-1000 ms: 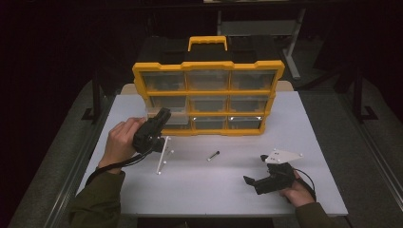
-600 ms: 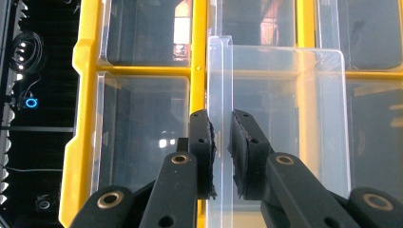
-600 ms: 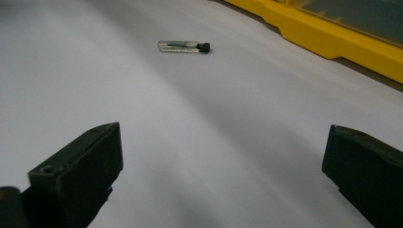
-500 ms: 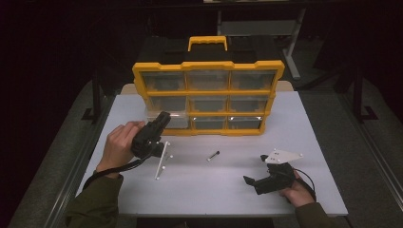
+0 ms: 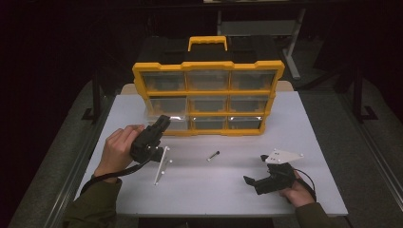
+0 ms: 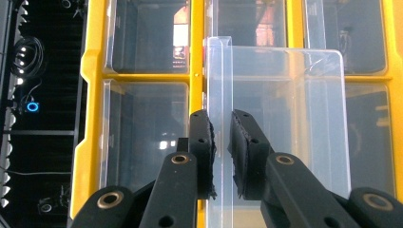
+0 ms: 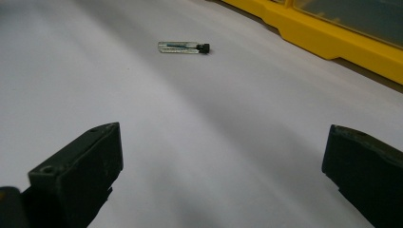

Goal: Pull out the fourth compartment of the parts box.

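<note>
At the left of the table (image 5: 228, 190), the person's left hand (image 5: 116, 149) holds the left gripper (image 6: 221, 142) up against the bottom-left corner of the upright yellow organiser (image 5: 209, 92). Its fingers (image 6: 203, 142) pinch the front wall of a clear plastic drawer (image 6: 285, 118), which stands part-way out of its slot in the lowest row. A thin white rod frame (image 5: 161, 166) lies just below that hand. Further right, a small vial with a black cap (image 5: 213, 155) lies alone on the table. At the right, the right gripper (image 5: 254, 171) rests on the table in the right hand (image 5: 297, 194), its fingers (image 7: 81, 171) spread wide and holding nothing, pointed toward the vial.
</note>
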A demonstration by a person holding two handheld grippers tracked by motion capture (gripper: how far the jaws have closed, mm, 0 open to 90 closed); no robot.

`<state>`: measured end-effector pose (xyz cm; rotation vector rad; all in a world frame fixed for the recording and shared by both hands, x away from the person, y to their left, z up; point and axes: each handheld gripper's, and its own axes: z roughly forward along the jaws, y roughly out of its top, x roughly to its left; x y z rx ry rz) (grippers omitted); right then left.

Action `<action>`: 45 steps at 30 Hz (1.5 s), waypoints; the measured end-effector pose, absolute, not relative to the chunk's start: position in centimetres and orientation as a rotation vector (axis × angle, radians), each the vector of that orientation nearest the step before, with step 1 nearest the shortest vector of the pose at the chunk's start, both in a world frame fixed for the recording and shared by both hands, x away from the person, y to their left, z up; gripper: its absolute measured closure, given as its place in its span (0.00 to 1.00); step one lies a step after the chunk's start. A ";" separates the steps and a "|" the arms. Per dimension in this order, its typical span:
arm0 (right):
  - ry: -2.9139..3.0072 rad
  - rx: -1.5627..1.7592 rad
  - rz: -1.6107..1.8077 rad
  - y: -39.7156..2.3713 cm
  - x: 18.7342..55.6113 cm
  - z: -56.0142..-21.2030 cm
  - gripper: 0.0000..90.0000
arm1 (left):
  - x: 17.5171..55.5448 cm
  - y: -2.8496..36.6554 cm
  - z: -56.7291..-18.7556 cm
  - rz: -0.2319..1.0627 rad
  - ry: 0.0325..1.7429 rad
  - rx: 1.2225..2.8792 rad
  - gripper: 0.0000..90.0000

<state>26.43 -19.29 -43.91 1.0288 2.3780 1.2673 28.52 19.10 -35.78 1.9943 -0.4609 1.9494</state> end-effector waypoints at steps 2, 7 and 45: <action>2.377 1.025 1.269 -19.3 26.4 -43.9 0.00 | 28.4 19.1 -35.7 1.953 -0.465 1.998 0.89; 2.376 1.024 1.270 -19.4 26.5 -43.9 0.00 | 28.3 19.0 -35.8 1.954 -0.461 1.995 0.89; 2.377 1.036 1.267 -19.4 26.5 -43.9 0.00 | 27.8 19.6 -36.5 1.897 -0.406 2.003 0.54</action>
